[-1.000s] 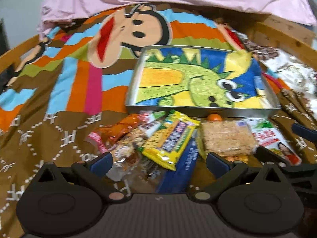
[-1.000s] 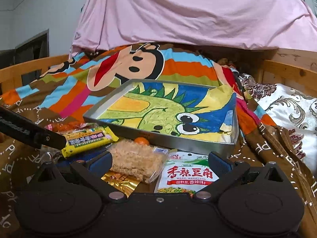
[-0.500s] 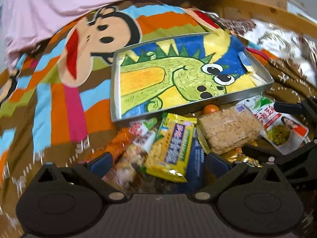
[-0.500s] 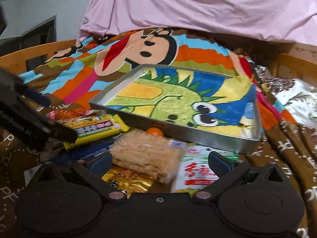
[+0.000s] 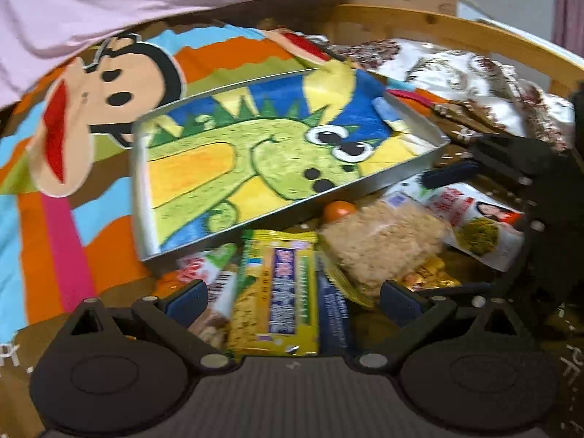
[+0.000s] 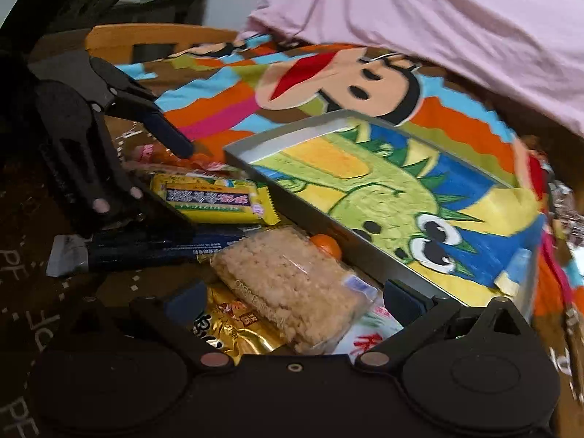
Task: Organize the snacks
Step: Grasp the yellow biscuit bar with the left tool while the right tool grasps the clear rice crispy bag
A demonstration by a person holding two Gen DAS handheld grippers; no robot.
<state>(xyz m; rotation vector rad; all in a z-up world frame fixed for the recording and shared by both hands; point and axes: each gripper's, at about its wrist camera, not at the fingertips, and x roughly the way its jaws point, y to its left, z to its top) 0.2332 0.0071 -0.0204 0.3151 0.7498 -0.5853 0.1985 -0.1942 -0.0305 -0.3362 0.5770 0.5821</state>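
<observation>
Spread over a striped monkey-print blanket, the loose snack pile sits just in front of the dinosaur-lined metal tray, with left gripper gaping over a light, crinkly, slippery yellow wrapped bar, best pinched across its width, and right gripper gaping over a crumbly clear-wrapped rice cake.
</observation>
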